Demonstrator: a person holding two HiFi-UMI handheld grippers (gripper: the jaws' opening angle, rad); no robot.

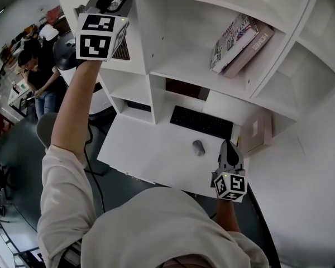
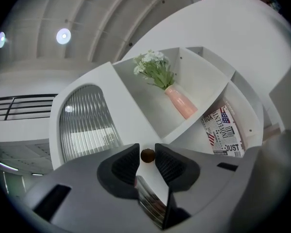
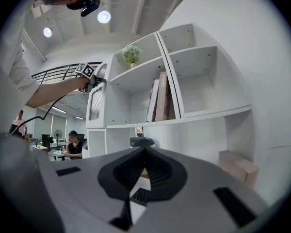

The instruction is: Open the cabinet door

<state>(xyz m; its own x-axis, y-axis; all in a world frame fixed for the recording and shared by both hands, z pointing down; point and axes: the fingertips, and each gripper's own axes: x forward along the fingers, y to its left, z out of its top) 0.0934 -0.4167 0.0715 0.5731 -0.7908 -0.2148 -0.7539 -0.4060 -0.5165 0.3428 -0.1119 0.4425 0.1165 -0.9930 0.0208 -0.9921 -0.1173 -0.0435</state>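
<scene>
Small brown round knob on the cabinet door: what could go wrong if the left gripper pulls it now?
The small brown round knob sits only at the tips of the left gripper, so it may slip out when pulled. The white door with ribbed glass may swing out against the person's raised left arm.

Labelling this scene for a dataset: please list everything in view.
shelf unit: one, white, behind desk
door: one, white, ribbed glass, unit's upper left
knob: one, brown, on door
vase: one, pink, beside door, holding flowers
books: at least two, printed and brown, middle shelf
keyboard: one, black, on desk
mouse: one, grey, on desk
box: one, tan, desk's right end
desk: one, white, below shelves
people: two, one in black, background left
left hand-held gripper: one, grey, shut on knob
right hand-held gripper: one, grey, shut, over desk
</scene>
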